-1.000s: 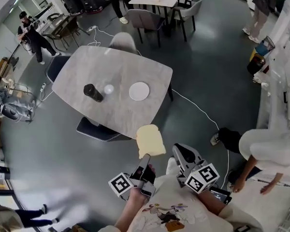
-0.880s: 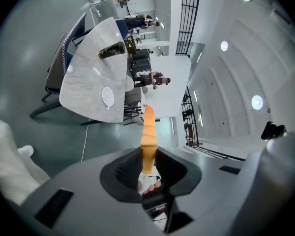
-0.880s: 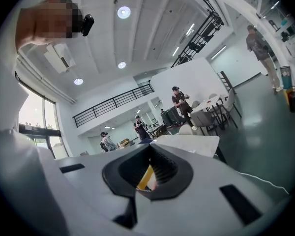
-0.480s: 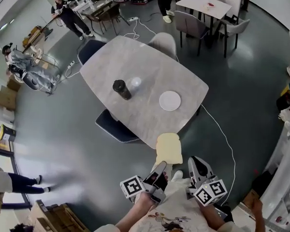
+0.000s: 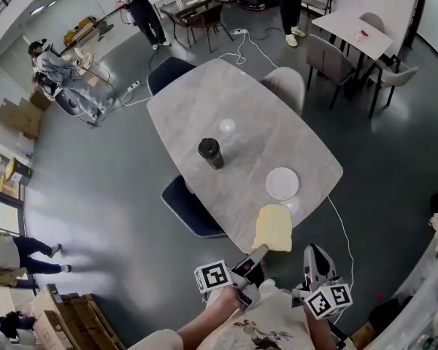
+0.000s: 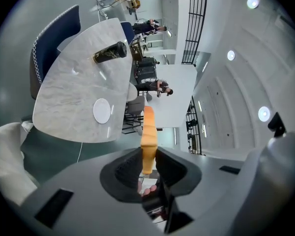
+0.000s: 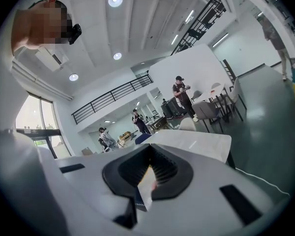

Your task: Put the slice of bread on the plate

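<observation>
My left gripper [image 5: 258, 252] is shut on a slice of bread [image 5: 272, 227], pale yellow with a tan crust. The slice hangs over the near edge of the marble table [image 5: 233, 100], just short of the round white plate [image 5: 282, 183]. In the left gripper view the bread [image 6: 148, 132] stands edge-on between the jaws of the left gripper [image 6: 147, 157], and the plate [image 6: 102, 110] lies on the table [image 6: 69, 90] ahead. My right gripper [image 5: 314, 258] hangs to the right, off the table's edge. In its own view the right gripper [image 7: 148, 154] has its jaws closed together with nothing between them.
A black tumbler [image 5: 210, 152] and a small clear glass [image 5: 227, 127] stand mid-table. A blue chair [image 5: 188, 206] is tucked under the near left side and a grey chair [image 5: 285, 86] stands on the far side. A white cable [image 5: 341, 228] runs across the floor. Several people stand beyond the table.
Both grippers and the bread have come closer to the table. The slice was out over the floor and now overlaps the table's near edge beside the plate.
</observation>
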Tool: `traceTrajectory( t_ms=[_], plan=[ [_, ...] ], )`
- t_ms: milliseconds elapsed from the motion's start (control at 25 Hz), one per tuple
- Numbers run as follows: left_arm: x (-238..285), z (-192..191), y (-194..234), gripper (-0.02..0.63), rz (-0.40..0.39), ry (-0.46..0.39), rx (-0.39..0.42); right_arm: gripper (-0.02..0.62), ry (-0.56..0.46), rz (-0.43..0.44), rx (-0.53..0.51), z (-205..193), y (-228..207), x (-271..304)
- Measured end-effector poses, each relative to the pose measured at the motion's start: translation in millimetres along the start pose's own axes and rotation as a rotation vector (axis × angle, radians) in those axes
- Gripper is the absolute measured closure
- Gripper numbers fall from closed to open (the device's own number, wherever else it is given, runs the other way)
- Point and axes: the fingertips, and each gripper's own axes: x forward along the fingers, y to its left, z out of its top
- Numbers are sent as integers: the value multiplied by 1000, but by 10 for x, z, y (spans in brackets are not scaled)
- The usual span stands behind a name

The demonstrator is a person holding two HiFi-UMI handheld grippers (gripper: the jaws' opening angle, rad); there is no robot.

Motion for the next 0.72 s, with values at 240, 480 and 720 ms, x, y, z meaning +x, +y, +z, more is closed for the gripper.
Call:
traceTrajectory(
  t_ms=[240, 480, 720],
  plan=[
    [176, 391, -114, 517, -12, -6, 9, 589, 8, 15, -11, 148, 84, 450],
    [301, 678, -6, 517, 13, -2, 27, 589, 16, 46, -25, 222, 159, 780],
    [558, 662, -141, 517, 21, 37, 17, 589, 15, 5, -43, 547, 16, 895]
  ],
)
